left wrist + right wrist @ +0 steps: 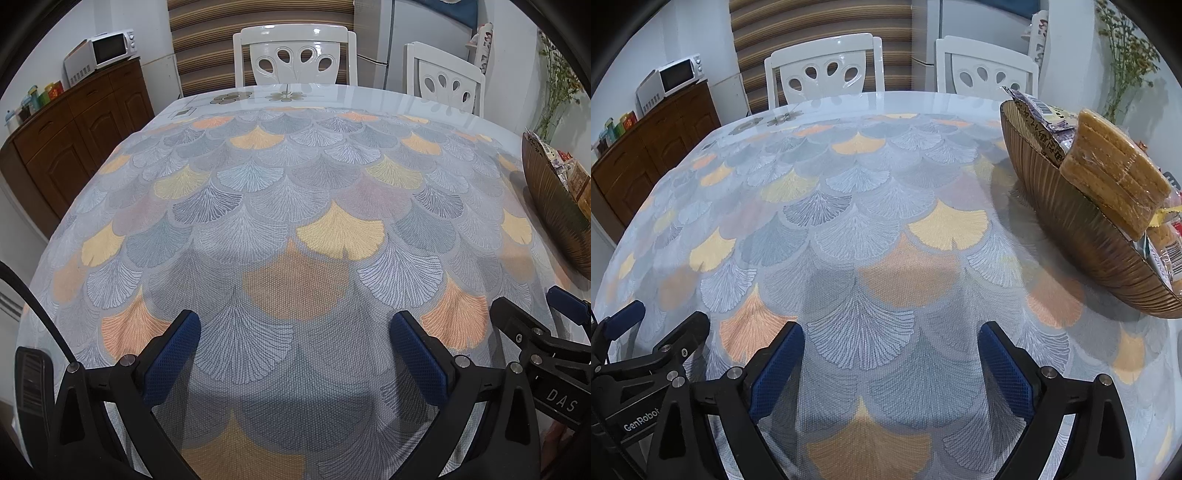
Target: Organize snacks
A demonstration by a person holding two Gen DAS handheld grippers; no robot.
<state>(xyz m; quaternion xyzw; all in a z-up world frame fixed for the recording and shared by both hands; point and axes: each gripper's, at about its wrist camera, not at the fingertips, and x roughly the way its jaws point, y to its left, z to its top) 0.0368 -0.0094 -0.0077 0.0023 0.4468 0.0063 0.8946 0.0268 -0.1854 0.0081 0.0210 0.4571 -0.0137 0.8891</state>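
Both claws released, empty: left claw [295,354], right claw [891,360]. Wrapped snack packets [1115,173] piled in ribbed brown bowl [1082,236] at desk's [849,206] right. Judged sorting near done; next, check for strays.

Round white glossy table [923,101] carrying pale-grey woven tablecloth with ginkgo-fan print in grey, yellow and orange [871,236], cloth covering most of top, leaving bare shiny strip with flower motifs showing at far edge. Ribbed golden-brown oval bowl [1082,229] sitting directly on cloth at right side, casting shadow leftward. Same bowl [554,206] showing at right edge of left wrist view, cloth [258,206] lying flat elsewhere.
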